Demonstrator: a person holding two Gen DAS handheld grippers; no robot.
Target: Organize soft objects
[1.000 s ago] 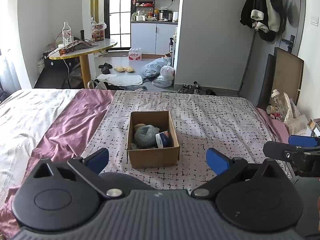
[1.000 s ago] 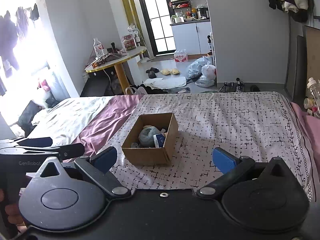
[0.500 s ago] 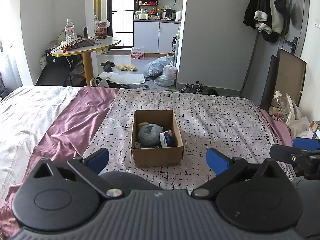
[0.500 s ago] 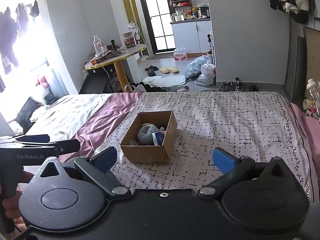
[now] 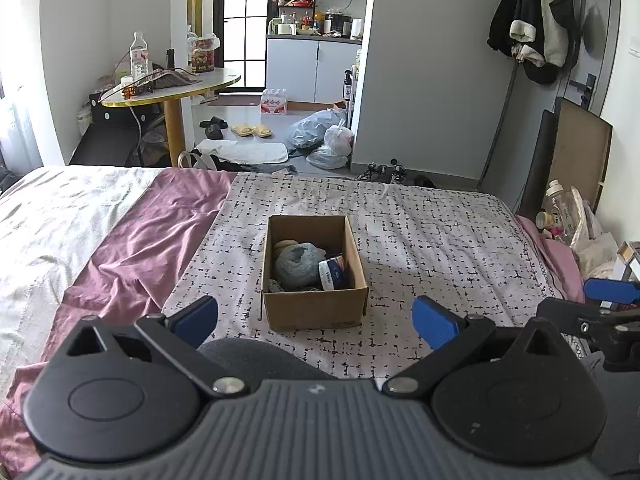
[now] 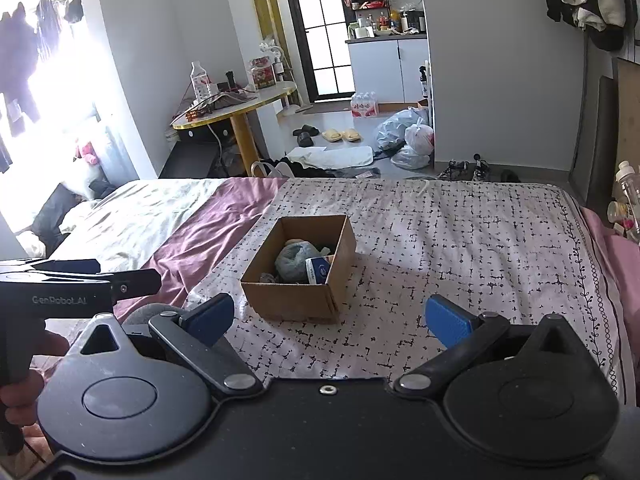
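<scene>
A brown cardboard box point(image 5: 316, 312) point(image 6: 292, 300) stands on the patterned bed cover. Inside lie a rolled grey-blue sock bundle point(image 5: 298, 264) point(image 6: 292, 258), a blue-and-white roll point(image 5: 334, 274) point(image 6: 318, 270), a tan item point(image 5: 285, 245) at the far end and a small grey piece point(image 6: 268, 278) in the near corner. My left gripper point(image 5: 316, 320) hangs open just short of the box, nothing between its blue pads. My right gripper point(image 6: 328, 318) is open too, a little back from the box's near right corner. Each gripper shows at the edge of the other's view.
The bed carries a patterned cover point(image 5: 440, 240), a mauve sheet point(image 5: 152, 224) and a white quilt point(image 5: 52, 208). Beyond its far edge are a round yellow table point(image 5: 172, 88), bags point(image 5: 324, 136) and slippers on the floor. Bottles and clutter point(image 5: 564, 216) crowd the right bedside.
Both grippers have pulled back and risen slightly, so the box sits a bit lower and farther in view. Both stayed open. The box's contents have not moved.
</scene>
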